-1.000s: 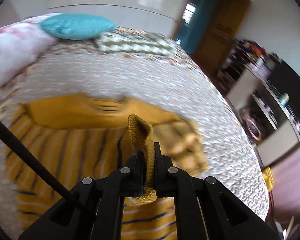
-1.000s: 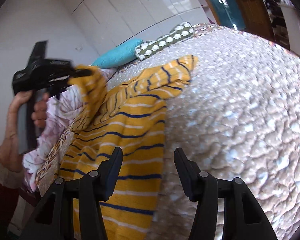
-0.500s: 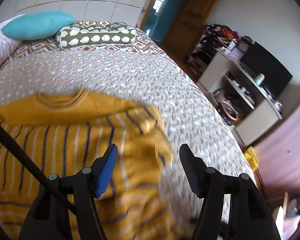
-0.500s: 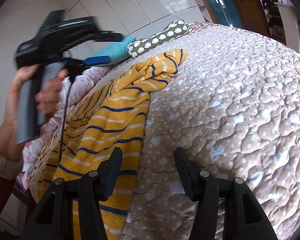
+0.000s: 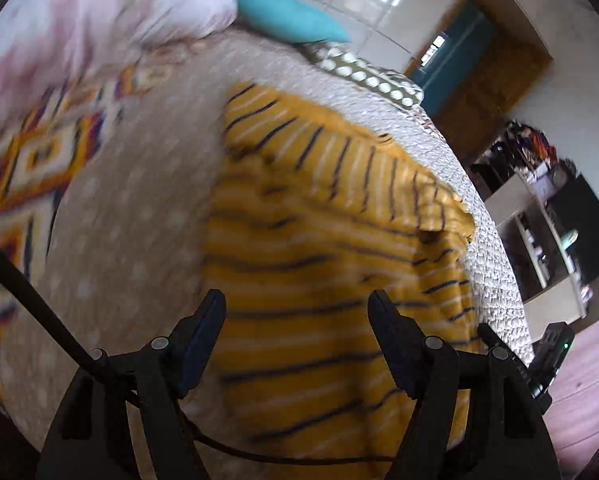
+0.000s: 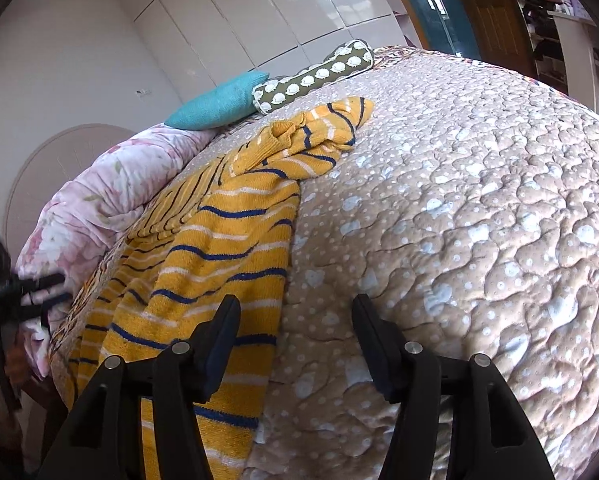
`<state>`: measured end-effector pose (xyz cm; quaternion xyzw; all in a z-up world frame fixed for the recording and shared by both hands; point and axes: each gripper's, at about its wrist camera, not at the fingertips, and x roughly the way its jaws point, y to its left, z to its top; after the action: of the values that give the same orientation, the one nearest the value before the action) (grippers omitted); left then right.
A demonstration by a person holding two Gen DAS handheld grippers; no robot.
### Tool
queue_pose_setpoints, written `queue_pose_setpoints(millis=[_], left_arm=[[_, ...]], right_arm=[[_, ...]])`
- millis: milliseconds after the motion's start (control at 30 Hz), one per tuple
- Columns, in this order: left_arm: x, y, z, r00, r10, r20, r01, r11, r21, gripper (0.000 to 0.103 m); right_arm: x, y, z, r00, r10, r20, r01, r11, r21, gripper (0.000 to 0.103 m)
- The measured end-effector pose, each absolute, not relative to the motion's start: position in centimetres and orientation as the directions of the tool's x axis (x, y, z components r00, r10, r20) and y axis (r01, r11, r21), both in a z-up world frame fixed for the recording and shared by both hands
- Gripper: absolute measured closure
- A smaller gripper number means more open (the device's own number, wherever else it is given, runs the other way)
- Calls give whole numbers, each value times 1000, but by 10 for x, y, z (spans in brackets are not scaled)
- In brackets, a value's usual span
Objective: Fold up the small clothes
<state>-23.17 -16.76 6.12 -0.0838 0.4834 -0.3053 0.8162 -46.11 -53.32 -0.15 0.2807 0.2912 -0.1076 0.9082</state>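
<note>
A yellow sweater with navy and white stripes (image 5: 331,248) lies on the quilted bed; it also shows in the right wrist view (image 6: 211,248). One sleeve is folded across its upper part, the cuff bunched near the far end (image 6: 319,132). My left gripper (image 5: 295,316) is open and empty, low over the sweater's near part. My right gripper (image 6: 295,320) is open and empty, over the sweater's right edge near the hem. The left gripper also shows at the far left of the right wrist view (image 6: 23,292).
The beige quilted bedspread (image 6: 479,200) covers the bed. A teal pillow (image 6: 219,100) and a green patterned bolster (image 6: 315,76) lie at the head. A pink floral duvet (image 6: 99,196) is bunched at the left. Shelves and a door (image 5: 479,76) stand beyond the bed.
My left gripper let go of the sleeve cuff, which now lies folded on the sweater, and swung back down to the left side. The right gripper stayed open near the hem.
</note>
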Motion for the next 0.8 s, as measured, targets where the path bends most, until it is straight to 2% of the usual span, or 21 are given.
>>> queue_pose_setpoints(millis=[133, 267, 367, 467, 567, 633, 667, 800], left_arm=[[-245, -138, 48, 371, -540, -755, 375, 831, -411, 31], [-274, -95, 68, 525, -466, -712, 318, 883, -344, 31], [-290, -82, 74, 547, -426, -721, 308, 903, -299, 31], [-295, -92, 67, 464, -529, -711, 365, 845, -391, 31], [-289, -114, 48, 347, -639, -687, 375, 766, -522, 32], [-284, -128, 34, 282, -681, -676, 351, 729, -588, 42], [-282, -135, 29, 261, -693, -672, 339, 717, -609, 44], [-287, -151, 22, 233, -729, -644, 355, 680, -641, 44]], right_arm=[[-460, -523, 1, 788, 1, -616, 333, 840, 428, 40], [-463, -517, -1, 783, -5, -622, 329, 852, 407, 40], [-463, -515, -3, 786, -23, -617, 339, 852, 400, 40], [-463, -510, -1, 785, -27, -619, 339, 854, 394, 38], [-464, -507, 0, 789, 35, -614, 301, 848, 436, 38], [-465, -502, 1, 787, 63, -614, 282, 849, 447, 39], [-466, -500, 1, 787, 77, -613, 270, 849, 454, 39], [-470, -498, -3, 798, 181, -574, 208, 812, 545, 43]])
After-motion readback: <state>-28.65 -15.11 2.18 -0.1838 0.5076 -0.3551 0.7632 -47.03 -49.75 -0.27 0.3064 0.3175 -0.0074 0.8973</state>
